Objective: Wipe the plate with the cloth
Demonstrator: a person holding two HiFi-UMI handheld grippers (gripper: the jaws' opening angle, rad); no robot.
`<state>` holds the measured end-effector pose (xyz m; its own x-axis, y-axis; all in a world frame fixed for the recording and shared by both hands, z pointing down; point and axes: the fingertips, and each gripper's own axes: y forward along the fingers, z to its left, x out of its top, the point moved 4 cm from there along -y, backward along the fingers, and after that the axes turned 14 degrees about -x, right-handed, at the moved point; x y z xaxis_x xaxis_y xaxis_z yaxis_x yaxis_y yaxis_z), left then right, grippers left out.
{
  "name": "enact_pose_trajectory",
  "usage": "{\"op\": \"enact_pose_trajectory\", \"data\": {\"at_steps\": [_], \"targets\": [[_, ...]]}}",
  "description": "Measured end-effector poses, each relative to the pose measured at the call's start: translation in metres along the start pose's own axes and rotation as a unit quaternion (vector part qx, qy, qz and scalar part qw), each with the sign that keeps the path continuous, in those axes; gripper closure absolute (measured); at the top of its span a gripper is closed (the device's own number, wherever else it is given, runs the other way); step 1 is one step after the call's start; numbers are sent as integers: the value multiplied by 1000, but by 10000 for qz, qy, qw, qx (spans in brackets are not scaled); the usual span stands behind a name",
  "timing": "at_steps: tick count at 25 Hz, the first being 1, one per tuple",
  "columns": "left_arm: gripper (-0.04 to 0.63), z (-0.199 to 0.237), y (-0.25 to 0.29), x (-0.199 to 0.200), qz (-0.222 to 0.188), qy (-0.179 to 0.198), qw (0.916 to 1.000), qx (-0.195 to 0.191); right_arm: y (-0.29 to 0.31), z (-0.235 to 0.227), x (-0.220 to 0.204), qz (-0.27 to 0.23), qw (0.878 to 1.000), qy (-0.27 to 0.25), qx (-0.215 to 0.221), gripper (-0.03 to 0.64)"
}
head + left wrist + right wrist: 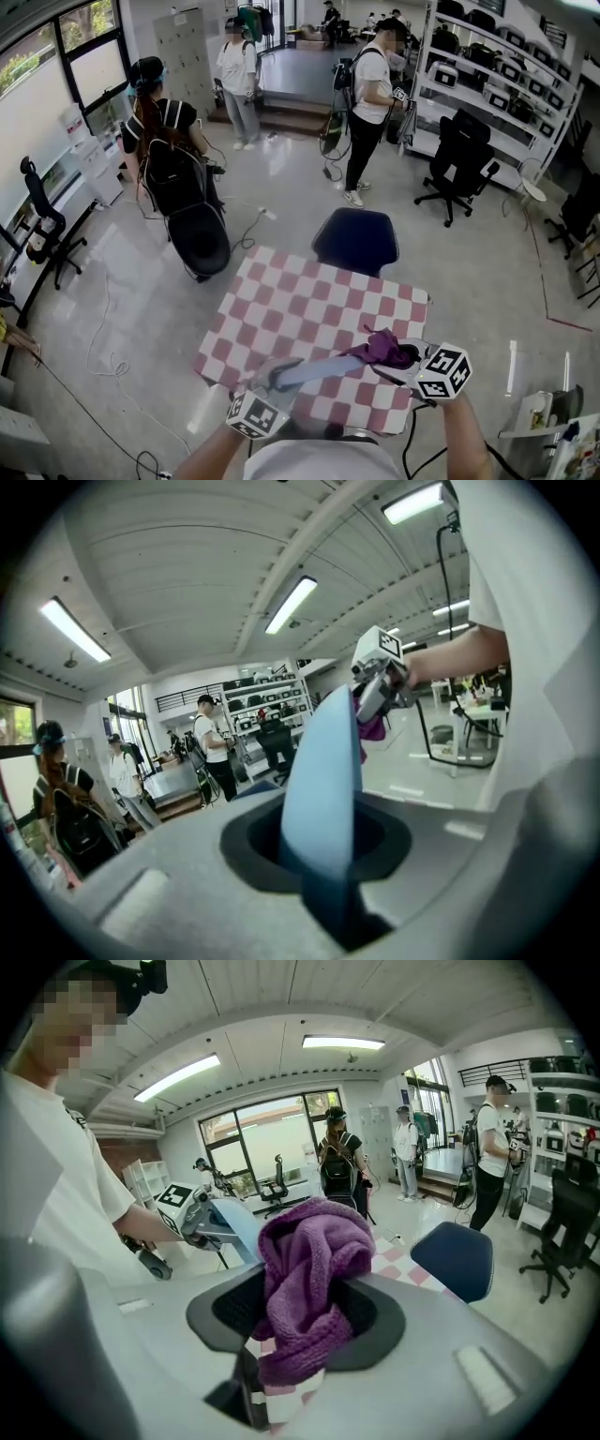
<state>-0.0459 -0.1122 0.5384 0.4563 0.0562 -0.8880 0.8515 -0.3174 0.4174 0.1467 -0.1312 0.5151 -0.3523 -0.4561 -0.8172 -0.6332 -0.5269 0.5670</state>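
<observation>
The left tool point(272, 377) was clenched on a light blue plate point(317, 367), gripping it by the near rim. In the left gripper view the plate stood edge-on between the jaws and rose straight away from them, filling the middle of the view. In the head view it reached from the left tool's jaws across towards the right tool point(394, 361).

The right tool was clamped on a purple cloth point(305, 1279). The cloth was bunched into a thick wad that bulged out past the jaws and hung down a little in front of them. From the head view, the wad sat at the end of the plate farthest from the left tool and seemed to press against it. The left gripper view showed the same purple edge just behind the plate's upper rim, directly under the right tool's jaws.

Both tools were held up in the air above the near edge of a table point(300, 300) covered in a red and white checked pattern; neither the plate nor the cloth rested on it. Beyond the tools, on the far side of the table, stood a navy chair point(356, 239). Farther off, well apart from both tools, several people point(367, 103) stood on the grey floor point(469, 281), and a black office chair point(459, 164) was beside white shelving point(511, 75).
</observation>
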Motion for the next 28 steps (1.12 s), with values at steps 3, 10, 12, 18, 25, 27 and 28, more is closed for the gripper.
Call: {"op": "enact_pose_trajectory", "data": {"at_steps": [3, 10, 12, 18, 25, 27, 28], "targets": [[525, 0, 4, 2, 25, 113, 9999, -40, -2, 1, 0, 40, 9999, -95, 27, 445], [525, 0, 13, 4, 273, 484, 9984, -124, -6, 12, 5, 17, 9990, -370, 251, 445], [525, 0, 16, 5, 336, 564, 9978, -133, -7, 14, 7, 35, 9987, -446, 255, 445], [525, 2, 26, 11, 580, 896, 9941, -218, -12, 25, 16, -8, 9968, -590, 541, 445], [525, -1, 38, 10, 851, 1132, 9895, -296, -8, 40, 23, 12, 9936, -757, 840, 443], [525, -4, 40, 10, 946, 1189, 9878, -328, -8, 45, 24, 36, 9922, -817, 937, 443], [525, -5, 42, 11, 994, 1220, 9869, -346, -8, 48, 24, 48, 9914, -857, 987, 443]]}}
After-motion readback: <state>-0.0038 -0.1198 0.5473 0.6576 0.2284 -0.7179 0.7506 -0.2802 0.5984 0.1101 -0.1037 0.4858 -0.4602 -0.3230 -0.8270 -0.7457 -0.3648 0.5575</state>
